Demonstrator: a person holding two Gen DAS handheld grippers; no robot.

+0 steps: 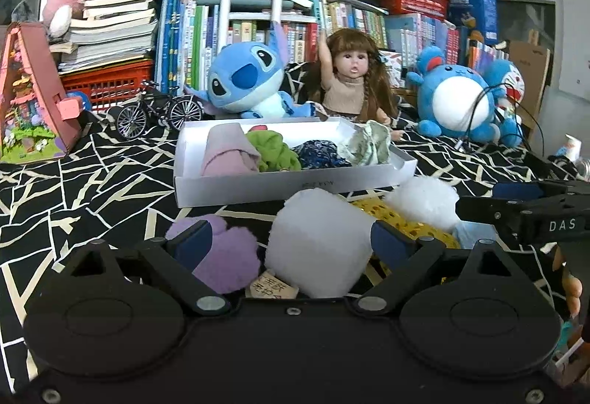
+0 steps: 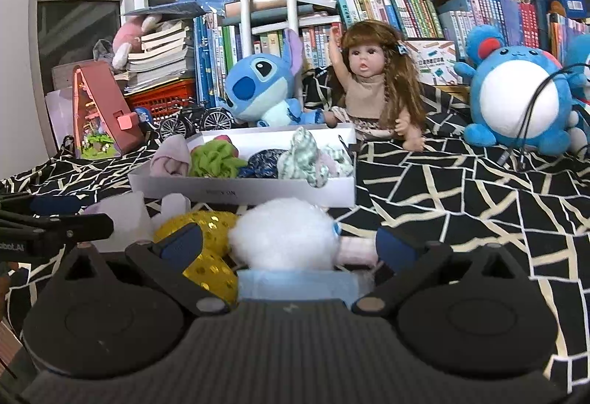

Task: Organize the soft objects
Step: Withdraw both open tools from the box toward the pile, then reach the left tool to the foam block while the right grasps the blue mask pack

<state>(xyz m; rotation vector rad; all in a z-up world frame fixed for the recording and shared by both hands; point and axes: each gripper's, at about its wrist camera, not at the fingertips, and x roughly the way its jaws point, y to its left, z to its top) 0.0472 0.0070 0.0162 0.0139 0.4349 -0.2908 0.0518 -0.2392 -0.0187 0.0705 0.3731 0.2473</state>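
Left hand-held gripper (image 1: 285, 243) jaws stand wide apart, nothing clamped; between the blue pads sit a purple fuzzy piece (image 1: 225, 256) and a white fluffy block (image 1: 317, 245), pads not pressing on either as far as I can tell. Right hand-held gripper (image 2: 289, 245) also spread apart, with a white puff (image 2: 284, 238) sitting between its pads, again no squeeze visible. Just beside the puff, a gold sequin piece (image 2: 210, 249) and a pale blue soft piece (image 2: 295, 284) low against the gripper body. All of this pile lies on the near side of the white box (image 2: 243, 192), on the black-and-white patterned cloth (image 2: 461, 205). Inside the box already: pink cloth (image 1: 228, 153), green scrunchy fabric (image 1: 274, 153), dark blue patterned cloth (image 1: 320, 155), pale green checked cloth (image 1: 368, 146). Behind the box: blue plush (image 1: 243, 79), doll (image 1: 350, 79), round blue plush (image 1: 457, 101). Handling judgement: the puffs look very light, squashy and springy, will compress a lot before the pads bite, so take them across the middle of the bulk, not at loose fibres. Sequin piece probably slicker; pinch a fold. Nothing fragile.
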